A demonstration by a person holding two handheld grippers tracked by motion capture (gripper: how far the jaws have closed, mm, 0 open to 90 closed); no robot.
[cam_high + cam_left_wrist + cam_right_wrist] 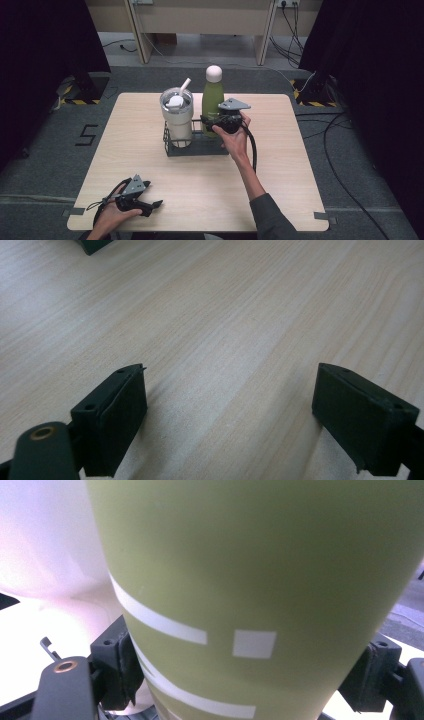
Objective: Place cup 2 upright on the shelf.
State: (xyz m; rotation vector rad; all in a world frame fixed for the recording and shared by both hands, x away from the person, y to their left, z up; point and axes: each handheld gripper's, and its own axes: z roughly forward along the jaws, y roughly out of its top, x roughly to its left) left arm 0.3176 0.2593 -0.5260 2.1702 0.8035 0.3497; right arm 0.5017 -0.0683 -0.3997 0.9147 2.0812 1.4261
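left gripper (230, 405) — jaws wide apart | over bare wooden table (240, 310)

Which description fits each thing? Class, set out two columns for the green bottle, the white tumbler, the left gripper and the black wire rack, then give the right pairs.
Things:
1. green bottle
2. white tumbler
3. left gripper
4. black wire rack

Descriptions:
A. jaws apart over bare table, near the front edge
B. has a straw in its lid
C. clamped between the right gripper's jaws
D. stands on the table and holds the tumbler

Pairs: 1-C, 2-B, 3-A, 4-D
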